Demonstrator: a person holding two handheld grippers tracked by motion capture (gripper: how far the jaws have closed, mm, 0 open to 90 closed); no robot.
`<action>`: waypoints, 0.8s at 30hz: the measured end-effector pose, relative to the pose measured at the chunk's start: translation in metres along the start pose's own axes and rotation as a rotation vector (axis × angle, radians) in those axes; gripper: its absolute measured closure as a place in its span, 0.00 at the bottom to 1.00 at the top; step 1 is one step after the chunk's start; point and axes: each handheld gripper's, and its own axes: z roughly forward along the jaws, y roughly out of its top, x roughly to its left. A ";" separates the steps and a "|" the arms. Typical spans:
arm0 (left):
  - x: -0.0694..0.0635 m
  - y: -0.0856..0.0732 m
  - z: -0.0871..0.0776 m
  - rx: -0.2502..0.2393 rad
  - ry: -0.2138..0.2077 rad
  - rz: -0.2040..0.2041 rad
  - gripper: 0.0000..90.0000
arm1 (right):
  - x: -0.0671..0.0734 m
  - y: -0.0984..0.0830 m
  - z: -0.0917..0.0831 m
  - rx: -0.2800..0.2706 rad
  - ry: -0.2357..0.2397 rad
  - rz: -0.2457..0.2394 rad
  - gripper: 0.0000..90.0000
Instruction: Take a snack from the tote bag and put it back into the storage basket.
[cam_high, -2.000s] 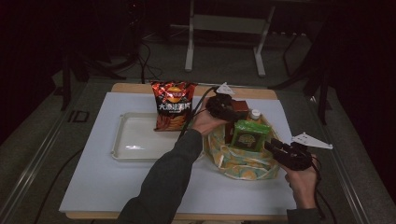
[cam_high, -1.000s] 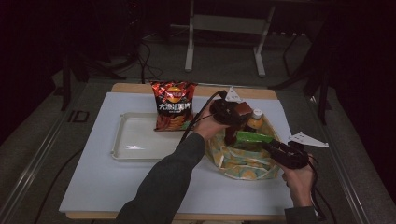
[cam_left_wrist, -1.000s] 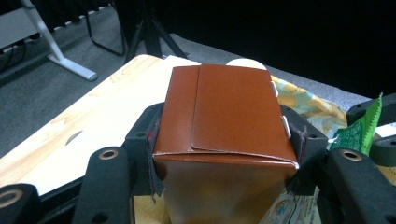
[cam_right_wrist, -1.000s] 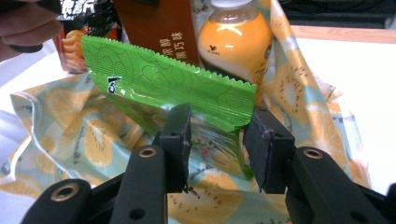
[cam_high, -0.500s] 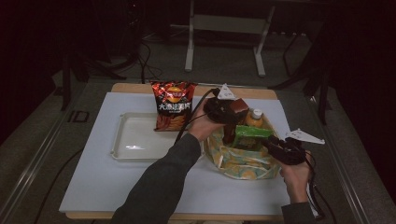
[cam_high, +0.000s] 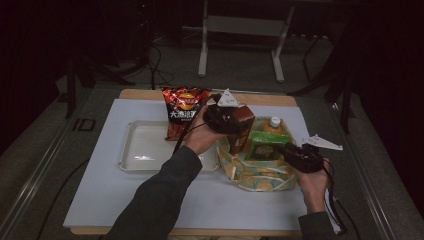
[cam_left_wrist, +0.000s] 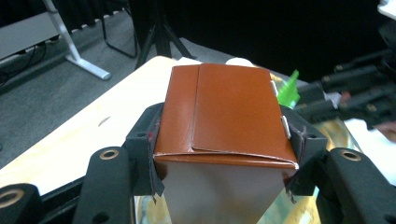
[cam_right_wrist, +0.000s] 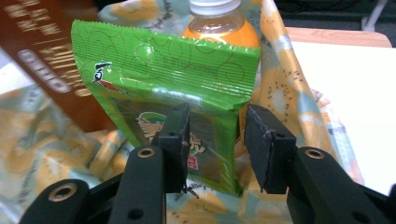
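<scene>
My left gripper (cam_high: 231, 125) is shut on a brown carton (cam_high: 244, 131) and holds it upright above the left edge of a patterned cloth bag (cam_high: 255, 175). In the left gripper view both pads clamp the sides of the carton (cam_left_wrist: 229, 112) just below its folded top. A green snack packet (cam_high: 265, 142) stands in the bag in front of an orange bottle (cam_high: 274, 124). My right gripper (cam_right_wrist: 217, 140) is open at the packet (cam_right_wrist: 163, 70). Its left pad lies over the packet's face and its right pad is just clear of the packet's edge.
A red chips packet (cam_high: 182, 107) stands at the back of the white mat (cam_high: 100, 190). A shallow white tray (cam_high: 145, 150) lies left of the bag. The left forearm reaches diagonally across the mat's middle. A metal stand's legs rise beyond the table.
The left gripper has risen with the carton and drifted left, away from the bag's middle. The right gripper has stayed at the green packet.
</scene>
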 end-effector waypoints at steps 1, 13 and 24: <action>0.000 0.000 -0.003 0.001 -0.002 0.003 0.47 | 0.000 0.001 0.001 0.000 -0.002 0.003 0.68; -0.008 0.002 -0.025 -0.018 -0.054 0.013 0.47 | 0.005 0.008 0.001 0.003 -0.007 -0.023 0.66; -0.009 0.008 -0.031 -0.053 -0.097 -0.012 0.47 | 0.016 -0.006 -0.020 0.015 0.044 -0.081 0.66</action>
